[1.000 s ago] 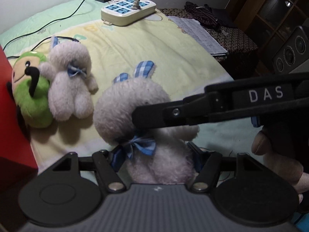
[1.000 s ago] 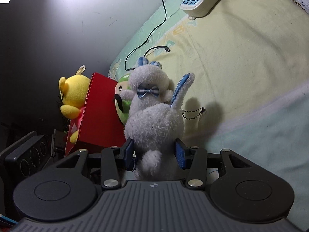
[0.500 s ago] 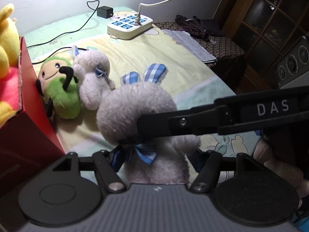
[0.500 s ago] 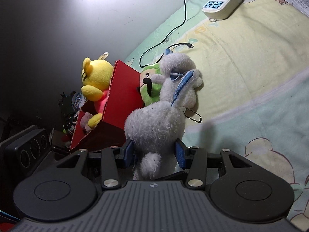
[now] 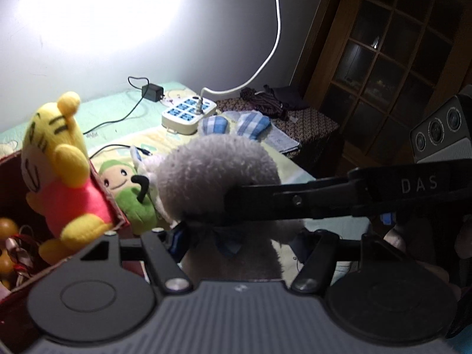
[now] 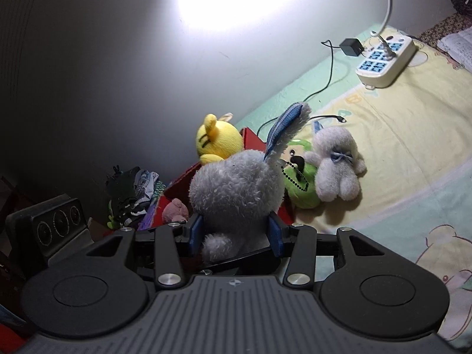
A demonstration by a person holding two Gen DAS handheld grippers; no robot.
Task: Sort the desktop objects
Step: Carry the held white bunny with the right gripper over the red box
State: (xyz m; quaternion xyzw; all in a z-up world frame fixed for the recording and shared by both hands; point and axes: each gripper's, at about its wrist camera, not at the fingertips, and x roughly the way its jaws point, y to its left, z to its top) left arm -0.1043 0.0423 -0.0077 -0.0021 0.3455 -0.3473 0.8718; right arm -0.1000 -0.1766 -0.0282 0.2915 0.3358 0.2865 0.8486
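Rabbit plush (image 6: 236, 185) pinched by both grippers, held up beside the red box (image 5: 100, 188).
Right gripper (image 6: 234, 233) has its blue pads pressed into the toy's lower body, centre of its frame; left gripper (image 5: 239, 242) squeezes the body just under the bow, lower centre of its own view, with the right gripper's black finger crossing in front of the head — likely a two-handed hold to keep the floppy toy steady for dropping into the box. Box sits at left, already holding a yellow tiger plush (image 5: 59, 159), so it reads as the sorting bin. Green plush (image 6: 301, 188) and small white rabbit (image 6: 336, 165) lie touching each other on the surface right of the box, not yet sorted.
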